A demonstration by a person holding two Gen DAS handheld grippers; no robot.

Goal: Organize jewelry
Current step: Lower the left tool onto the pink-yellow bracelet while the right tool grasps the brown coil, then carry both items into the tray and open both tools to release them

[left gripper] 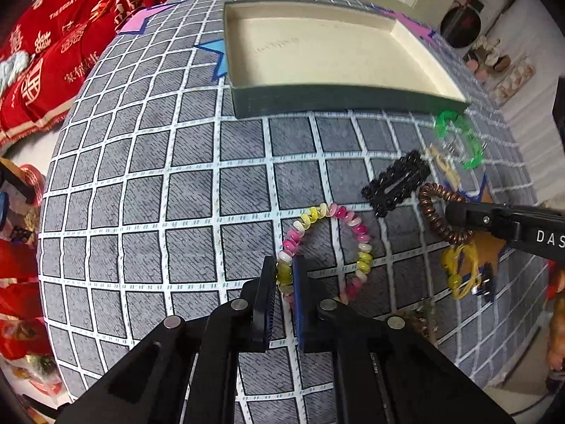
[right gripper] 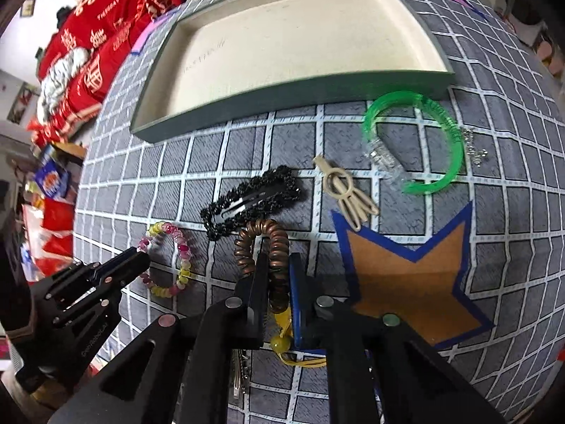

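Pink-yellow bead bracelet (left gripper: 326, 251) lies flat on grid cloth (left gripper: 141, 183), its 8 o'clock arc pinched between left gripper (left gripper: 284, 275) fingers. Brown spiral hair tie (right gripper: 265, 258) sits between right gripper (right gripper: 279, 282) fingers, narrow gap, contact unclear. Empty tray (left gripper: 243, 99) at 12 o'clock.

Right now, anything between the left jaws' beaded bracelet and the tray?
Nothing visible. Only bare grid cloth lies between the pink-and-yellow bracelet, pinched in the left gripper, and the tray's near wall. The black hair clip sits off to the right.
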